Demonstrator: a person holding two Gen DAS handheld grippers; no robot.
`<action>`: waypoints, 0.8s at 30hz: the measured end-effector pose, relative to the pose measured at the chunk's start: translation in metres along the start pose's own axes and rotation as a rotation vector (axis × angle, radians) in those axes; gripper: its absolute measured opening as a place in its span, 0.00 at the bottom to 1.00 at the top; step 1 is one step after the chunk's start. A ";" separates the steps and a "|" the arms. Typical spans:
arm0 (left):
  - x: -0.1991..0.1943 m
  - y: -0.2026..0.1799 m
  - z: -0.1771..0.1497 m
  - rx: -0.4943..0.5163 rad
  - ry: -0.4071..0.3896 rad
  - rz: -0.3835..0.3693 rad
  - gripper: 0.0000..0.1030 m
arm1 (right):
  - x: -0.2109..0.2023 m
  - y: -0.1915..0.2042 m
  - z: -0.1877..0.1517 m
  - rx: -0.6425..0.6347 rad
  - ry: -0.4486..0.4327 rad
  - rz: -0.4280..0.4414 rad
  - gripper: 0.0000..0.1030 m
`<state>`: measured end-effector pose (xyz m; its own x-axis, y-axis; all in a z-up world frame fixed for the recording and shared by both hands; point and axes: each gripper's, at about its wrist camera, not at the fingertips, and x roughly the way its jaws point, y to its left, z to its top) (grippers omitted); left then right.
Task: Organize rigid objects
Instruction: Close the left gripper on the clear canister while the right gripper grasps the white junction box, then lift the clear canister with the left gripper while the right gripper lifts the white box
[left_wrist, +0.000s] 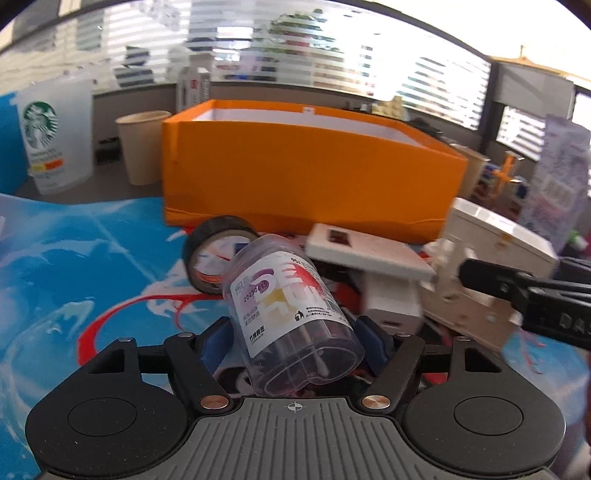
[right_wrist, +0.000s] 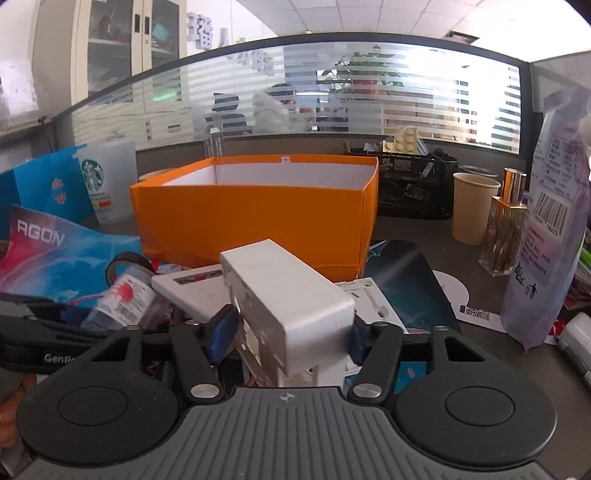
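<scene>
The open orange cardboard box (right_wrist: 255, 206) stands behind the clutter. The right gripper (right_wrist: 288, 332) clamps a white plastic block (right_wrist: 291, 295); the left gripper (left_wrist: 295, 339) appears clamped on a clear plastic labelled jar (left_wrist: 291, 310). Lift both clear of the box rim before releasing.

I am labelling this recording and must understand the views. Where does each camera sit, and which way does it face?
Left wrist: sits on the left claw, faces the orange box; its blue pads clamp a clear jar; the right claw enters from the right.
Right wrist: sits on the right claw, faces the same box; it clamps a white block; the left claw shows at the left.
Shared: box, jar, tape roll, Starbucks cup.
</scene>
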<state>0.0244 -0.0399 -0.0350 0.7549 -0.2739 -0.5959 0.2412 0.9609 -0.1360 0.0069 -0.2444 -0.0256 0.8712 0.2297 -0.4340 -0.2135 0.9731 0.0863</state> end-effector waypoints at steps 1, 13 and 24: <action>-0.002 0.001 0.000 -0.007 -0.002 -0.007 0.70 | -0.001 -0.001 0.001 0.006 0.001 0.004 0.45; -0.045 0.008 0.010 0.007 -0.099 -0.010 0.57 | -0.017 0.014 0.011 -0.040 -0.032 0.032 0.29; -0.046 0.016 0.005 -0.010 -0.089 -0.029 0.51 | -0.023 0.024 0.011 -0.077 -0.060 0.014 0.29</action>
<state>-0.0034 -0.0120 -0.0063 0.7989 -0.3037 -0.5191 0.2579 0.9527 -0.1606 -0.0137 -0.2265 -0.0038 0.8920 0.2465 -0.3788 -0.2577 0.9660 0.0216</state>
